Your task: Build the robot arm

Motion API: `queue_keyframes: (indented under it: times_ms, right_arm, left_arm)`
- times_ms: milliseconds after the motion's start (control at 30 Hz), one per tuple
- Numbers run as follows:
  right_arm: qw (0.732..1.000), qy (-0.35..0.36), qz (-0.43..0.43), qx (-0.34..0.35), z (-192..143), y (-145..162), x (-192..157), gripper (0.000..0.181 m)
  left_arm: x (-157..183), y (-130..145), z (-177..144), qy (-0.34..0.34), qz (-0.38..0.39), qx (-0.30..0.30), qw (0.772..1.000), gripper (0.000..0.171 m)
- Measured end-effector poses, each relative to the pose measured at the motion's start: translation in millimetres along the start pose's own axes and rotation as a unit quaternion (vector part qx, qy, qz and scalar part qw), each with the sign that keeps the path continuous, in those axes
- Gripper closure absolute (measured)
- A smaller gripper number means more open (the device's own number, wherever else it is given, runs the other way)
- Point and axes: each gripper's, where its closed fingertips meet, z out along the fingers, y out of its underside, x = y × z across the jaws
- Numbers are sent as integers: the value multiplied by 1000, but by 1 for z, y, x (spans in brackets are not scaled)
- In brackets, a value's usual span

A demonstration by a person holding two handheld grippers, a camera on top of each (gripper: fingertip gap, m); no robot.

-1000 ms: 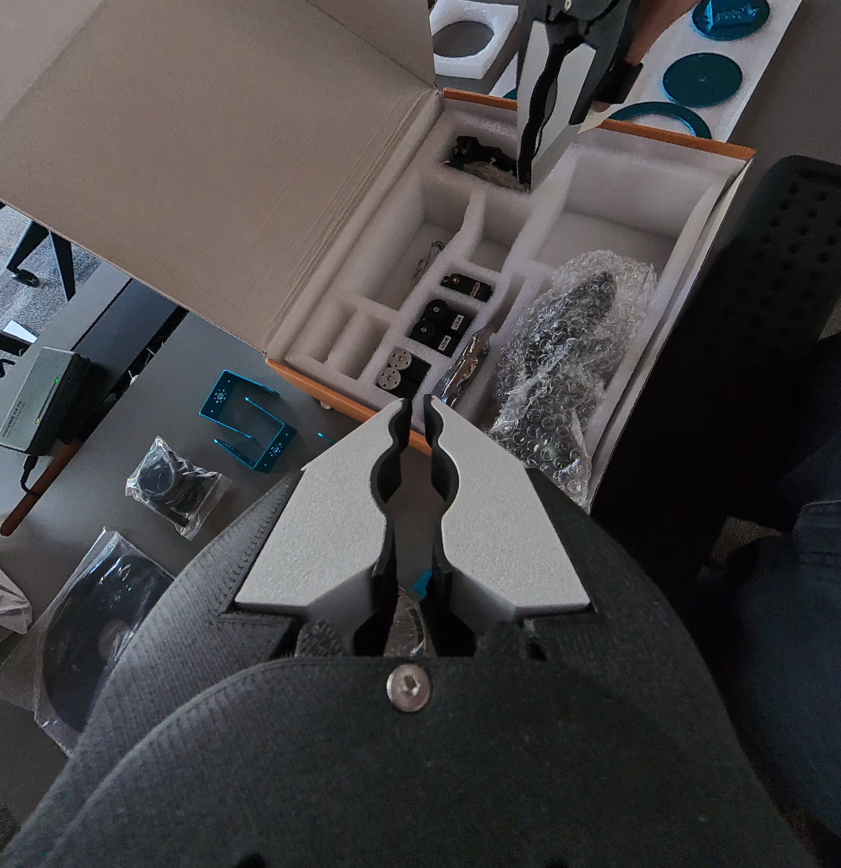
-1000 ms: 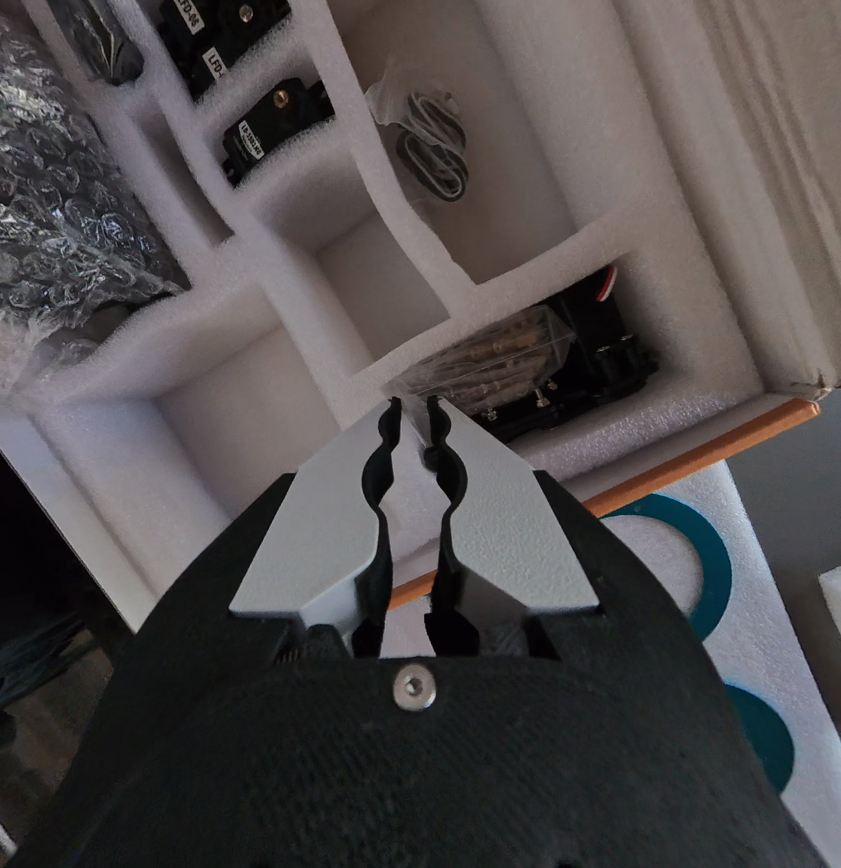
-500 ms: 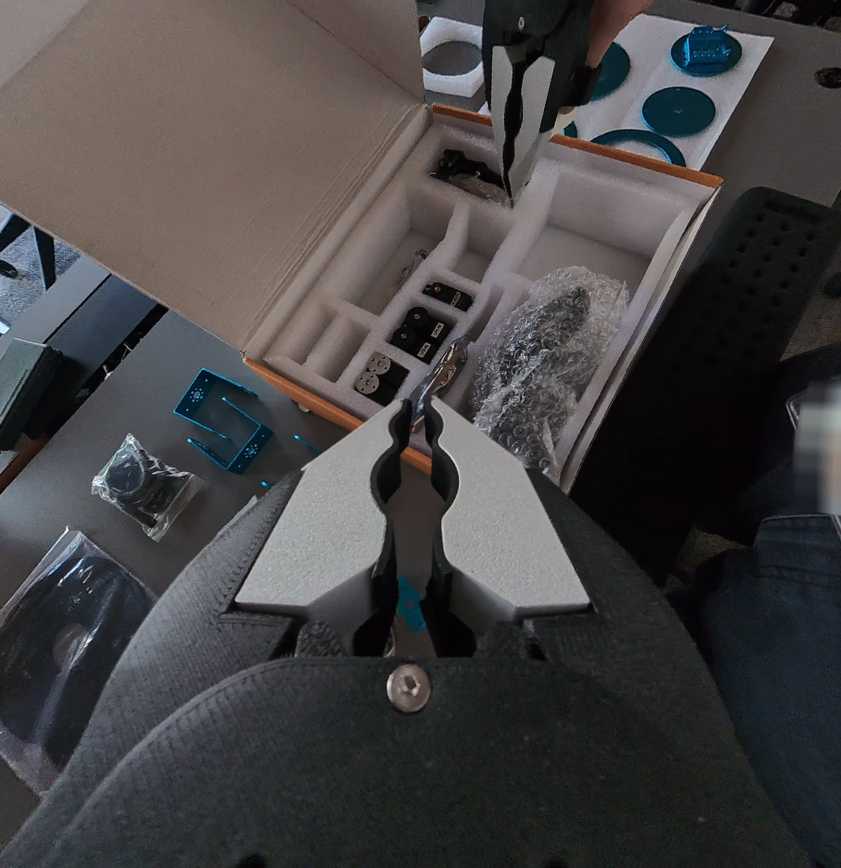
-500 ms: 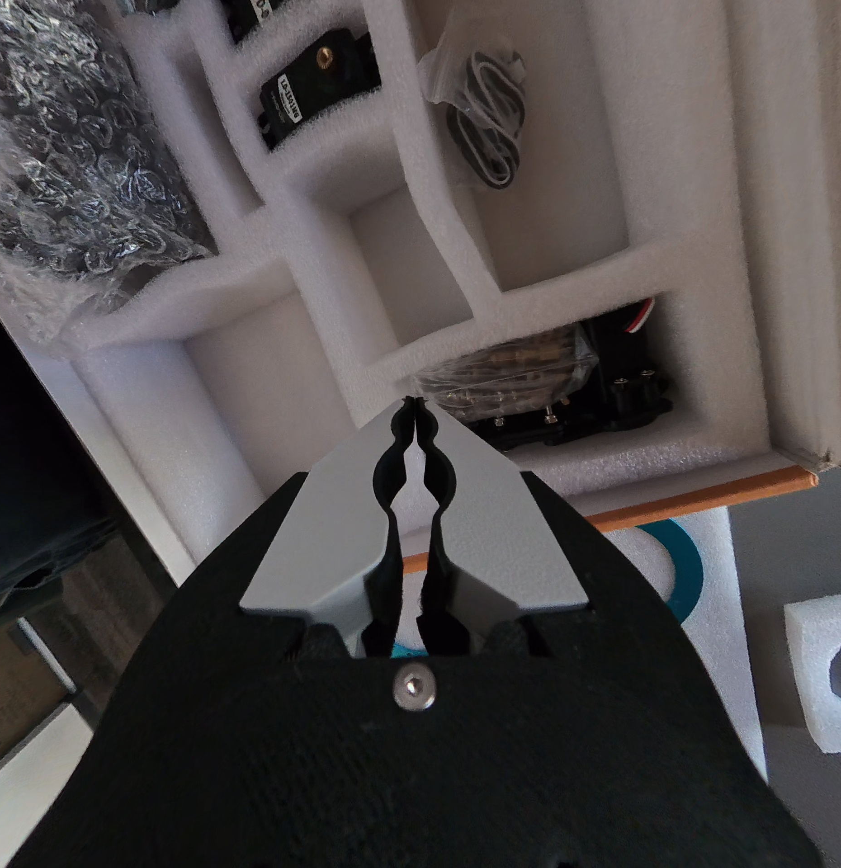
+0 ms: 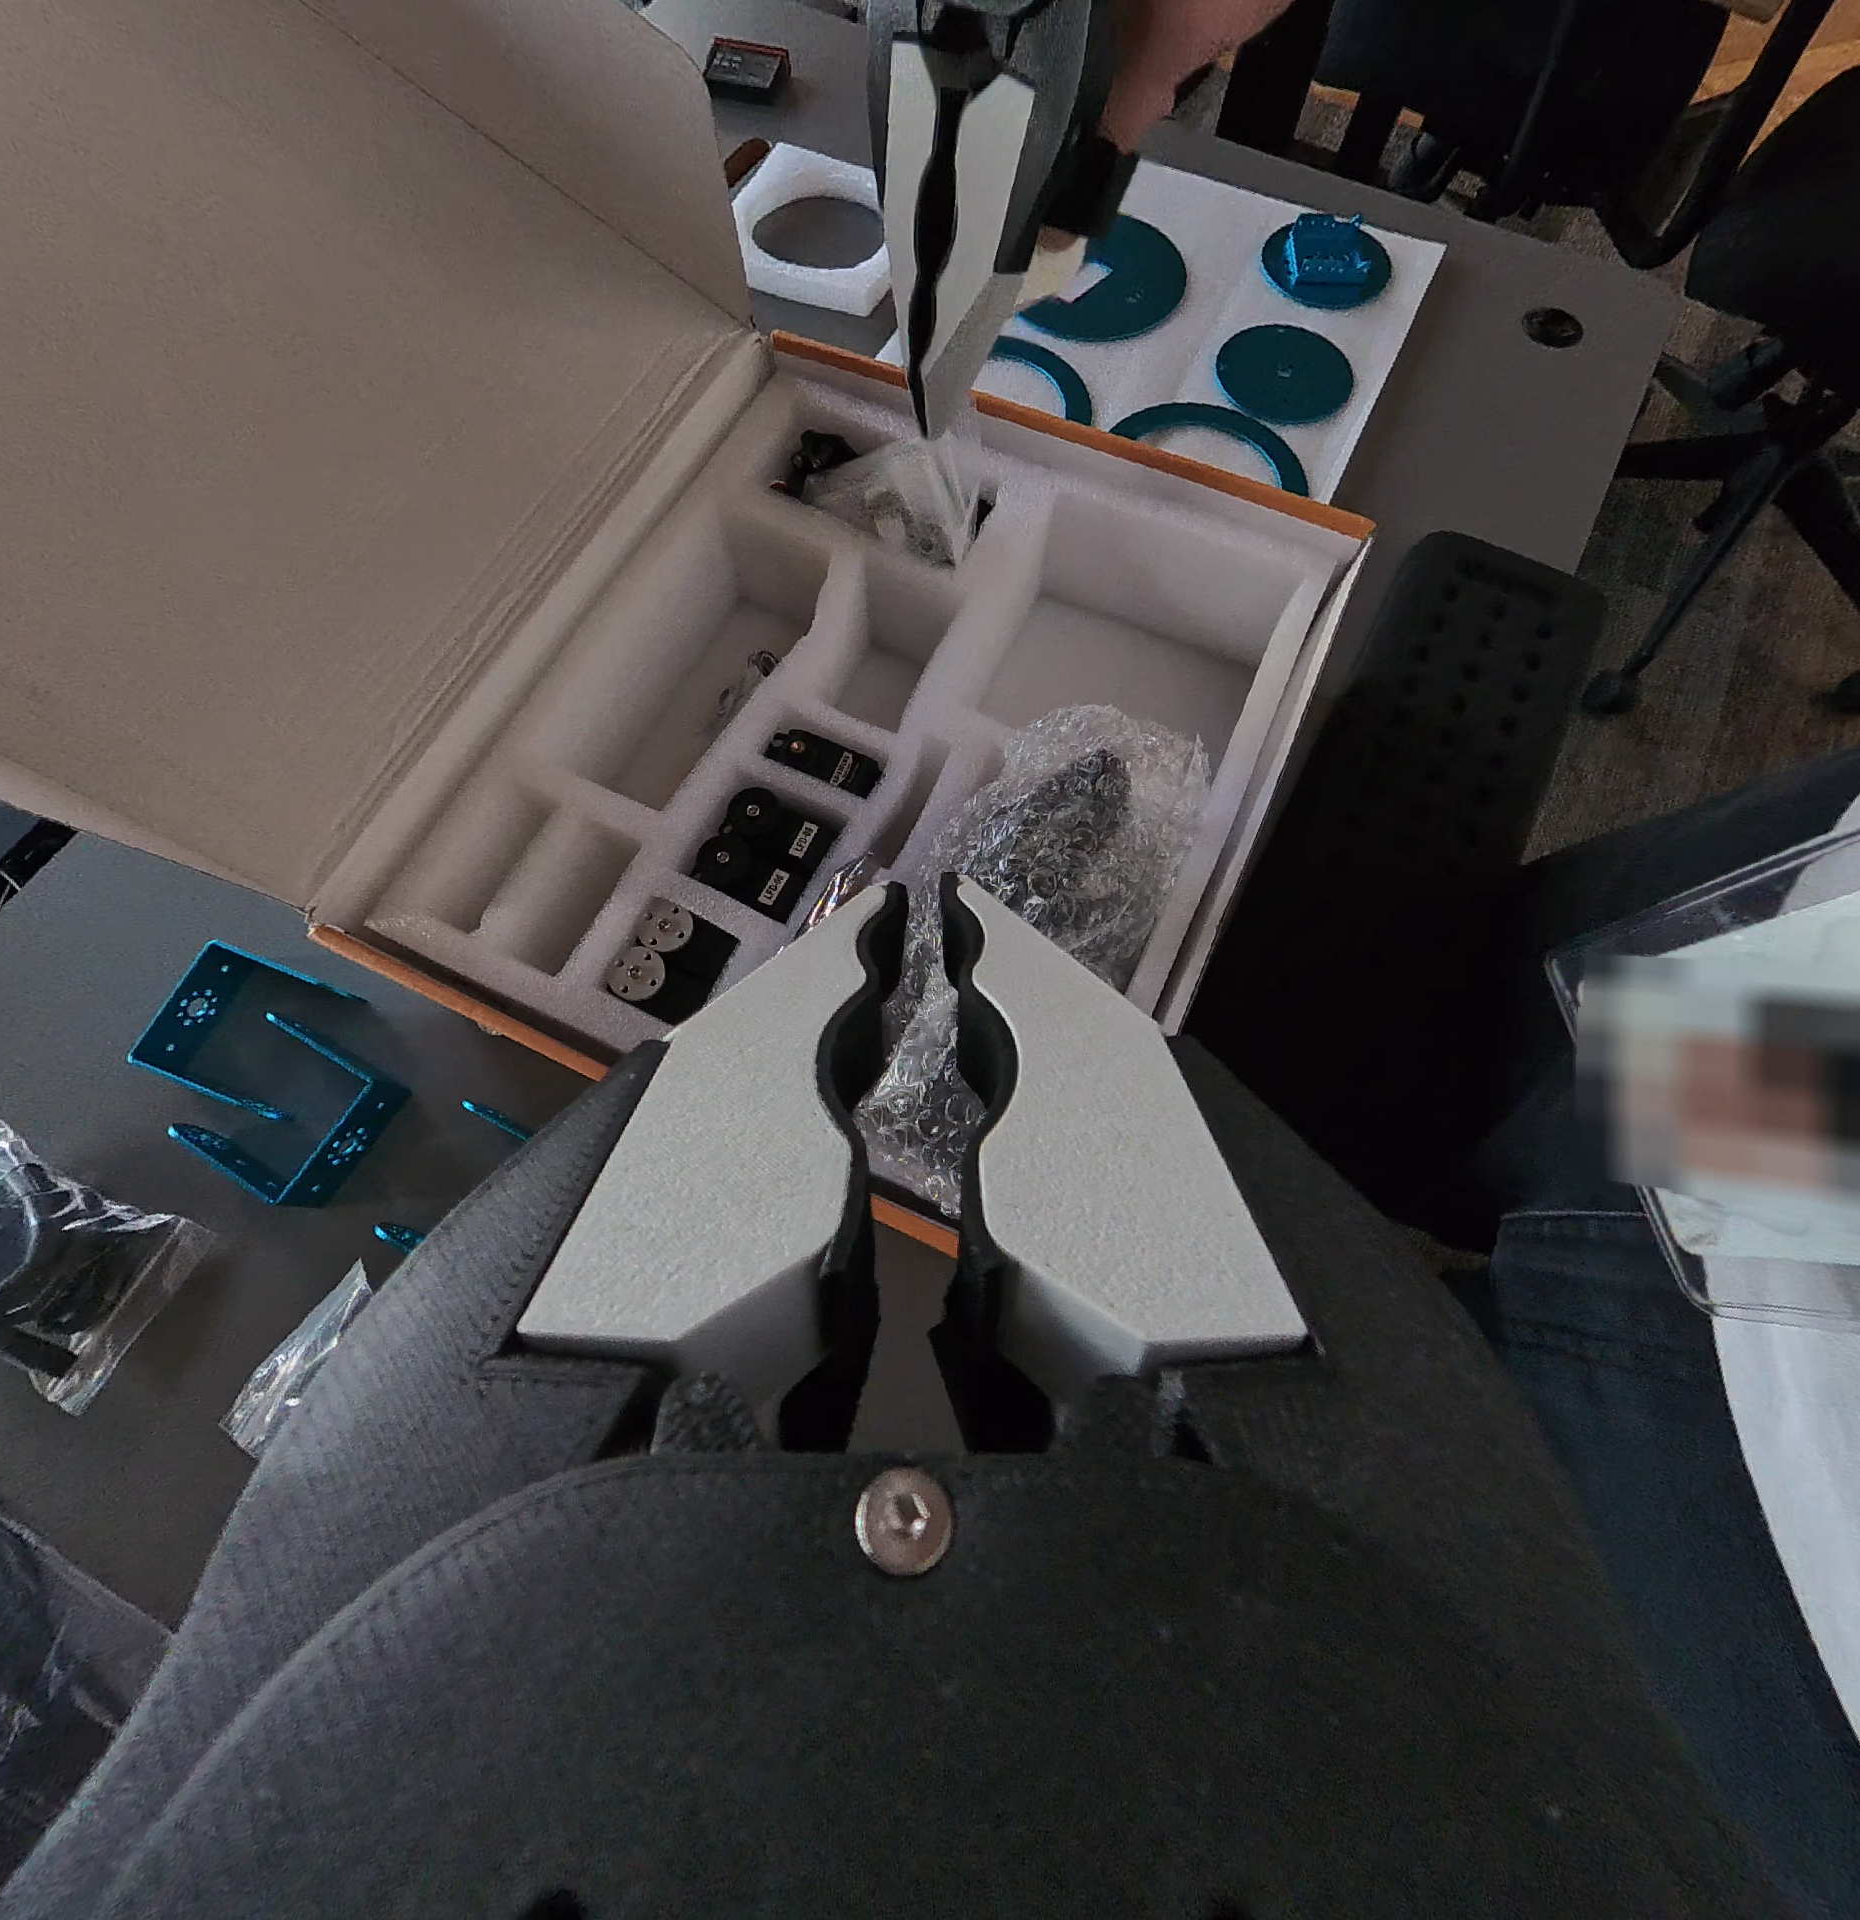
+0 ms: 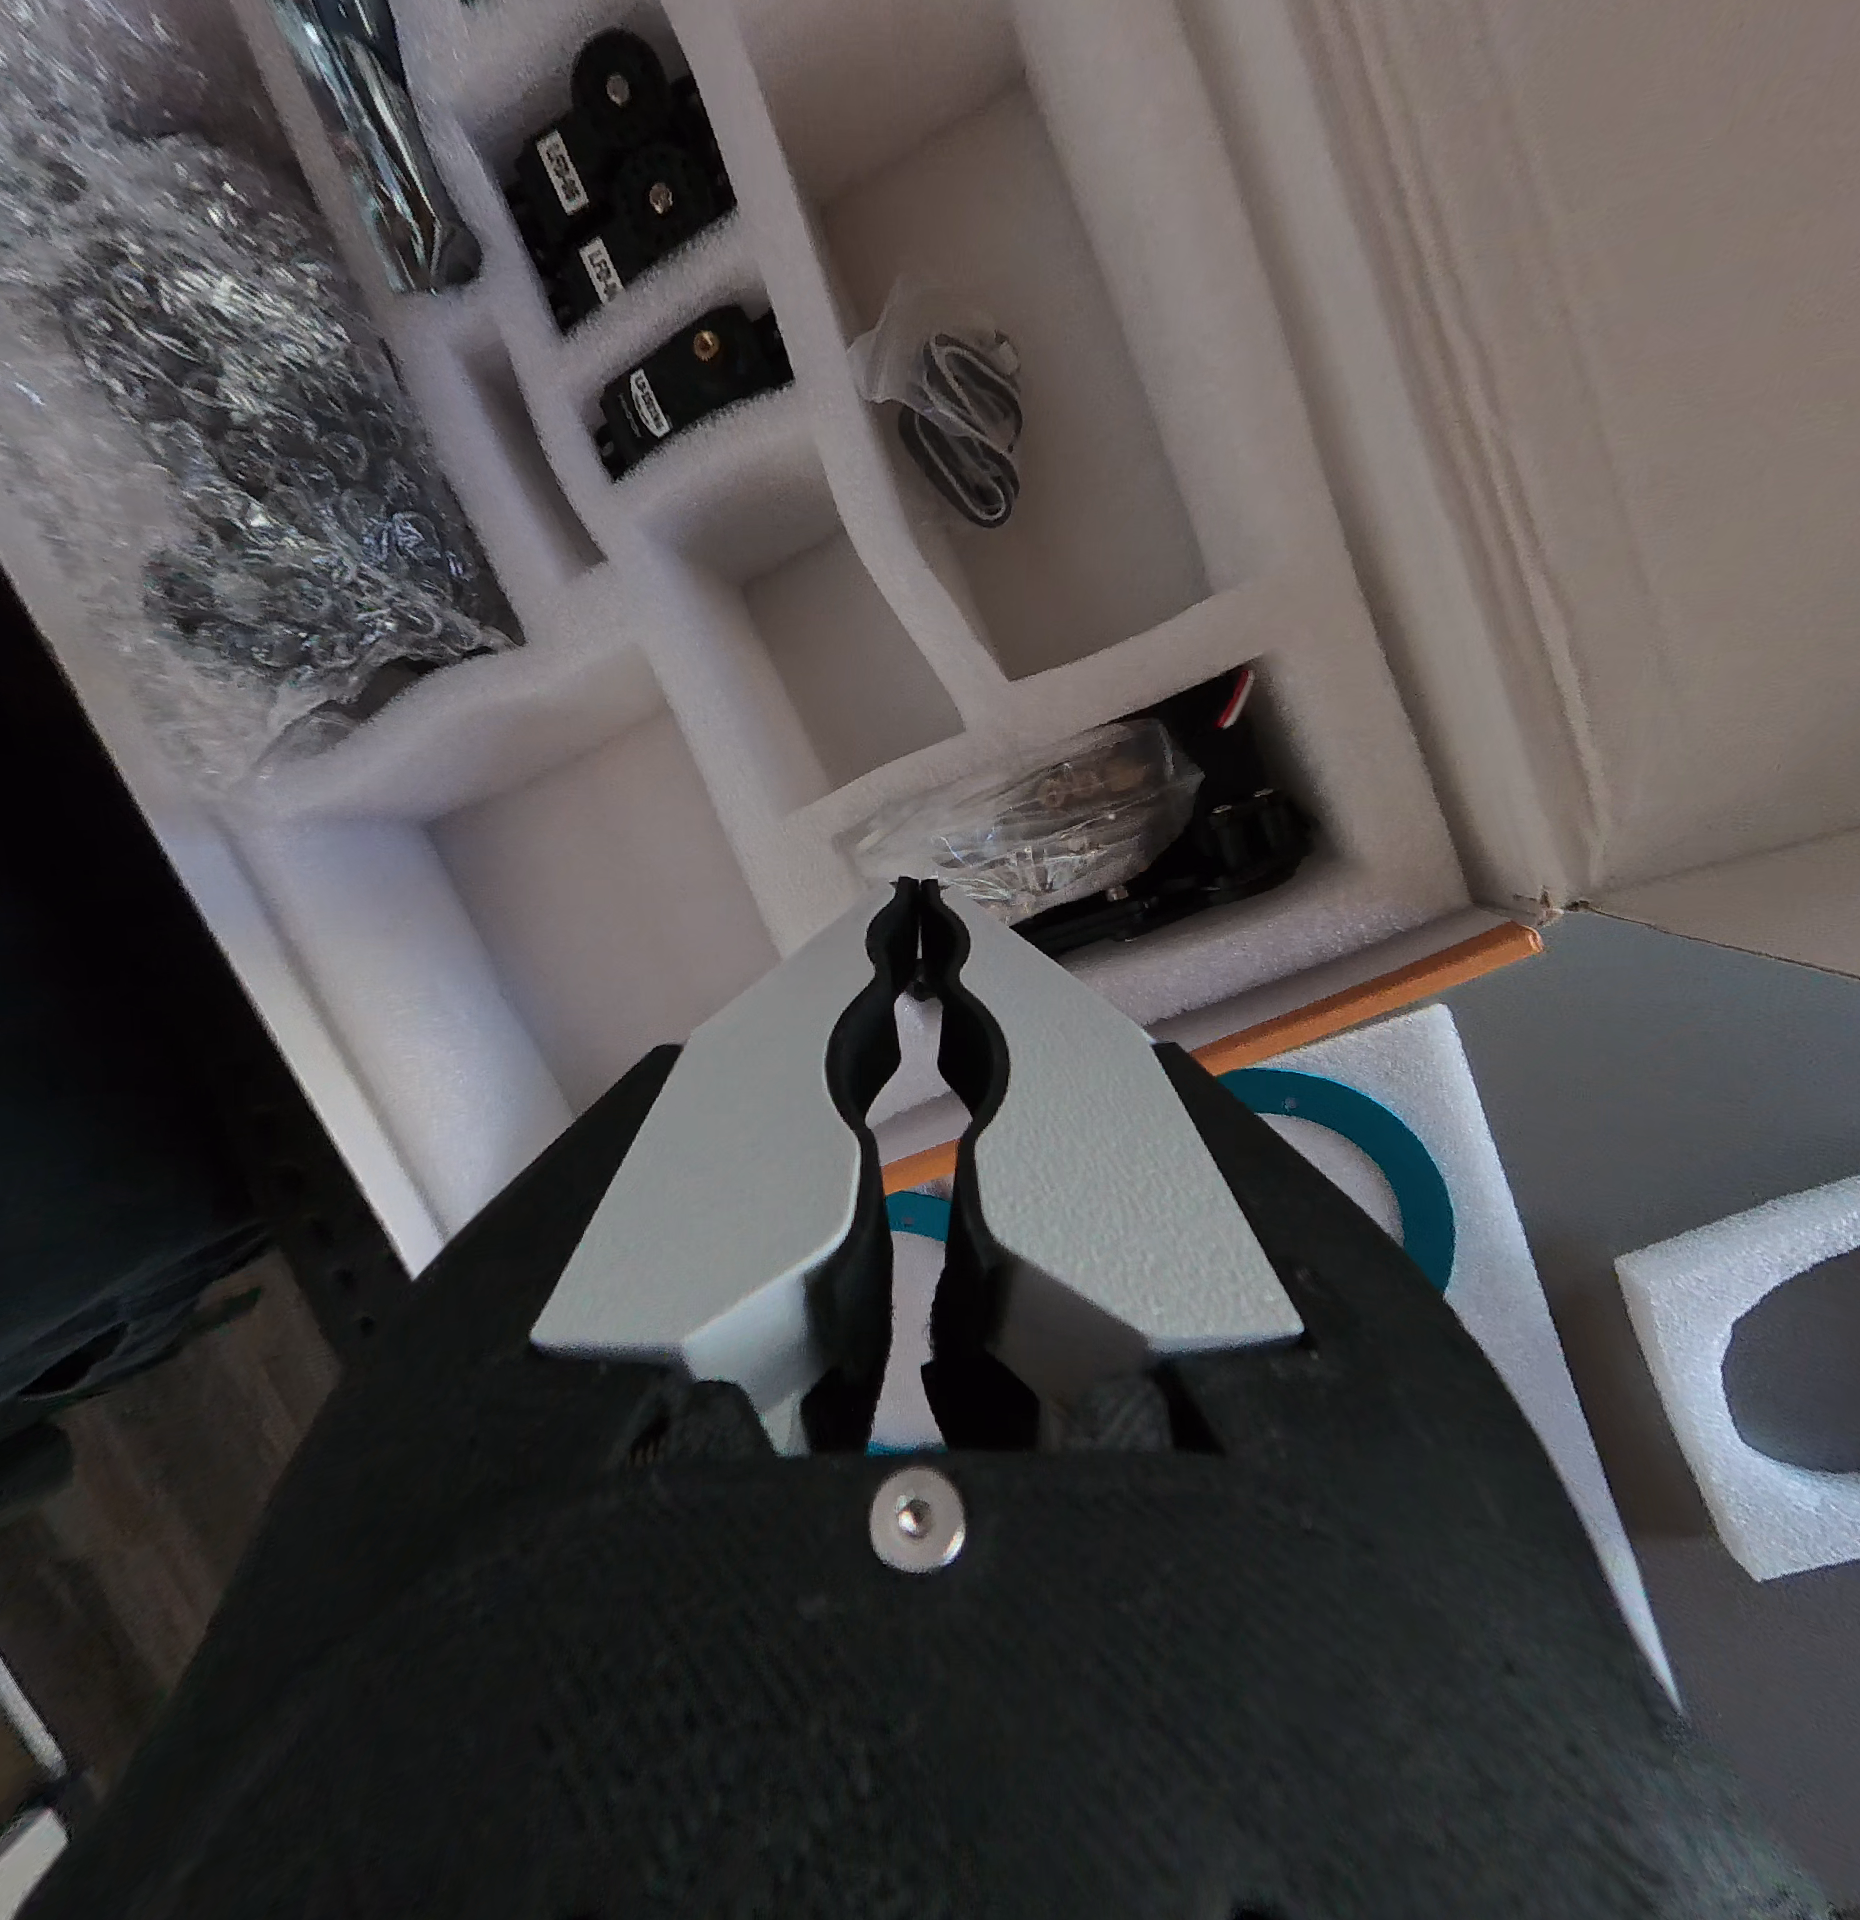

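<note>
An open cardboard box with a white foam insert (image 5: 1310, 603) holds small parts in compartments. My right gripper (image 6: 918, 888) is shut on the corner of a clear plastic bag of small metal hardware (image 6: 1040, 810), over a black part (image 6: 1238, 831) in the far corner compartment. In the left wrist view the right gripper (image 5: 921, 410) holds the bag (image 5: 921, 488) pulled upward, its lower end still at the compartment. My left gripper (image 5: 921, 896) is slightly open and empty, above the near edge of the box over a bubble-wrapped bundle (image 5: 1071, 831).
Black servos (image 5: 760, 842) and a bagged cable (image 6: 957, 416) sit in other compartments. A blue bracket (image 5: 261, 1081) and bagged parts (image 5: 43, 1278) lie on the grey table at left. Blue discs on a white foam sheet (image 5: 1284, 374) and a foam block (image 6: 1757, 1382) lie behind the box. A black chair back (image 5: 1425, 831) stands at right. My right fingertips sit around 25 cm from my left ones. My left gripper is the nearer one to the bubble-wrapped bundle (image 5: 1071, 831): about 12 cm, against 15 cm.
My right gripper has closed on the bag's corner and drawn it upward. My left gripper has pulled back and higher, still slightly open.
</note>
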Motion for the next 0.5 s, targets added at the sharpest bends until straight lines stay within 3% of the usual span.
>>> queue_keyframes:
  times_ms: [167,300,500]
  right_arm:
    - [996,-38,53,52,-27,-16,2,181]
    - [990,-64,85,94,-47,-31,-8,181]
    - [970,-98,136,179,-72,-73,-48,181]
  left_arm:
    - [-2,-1,-3,9,-32,13,999,161]
    - [0,-8,3,22,-70,31,997,141]
    - [1,-48,28,17,-80,75,994,123]
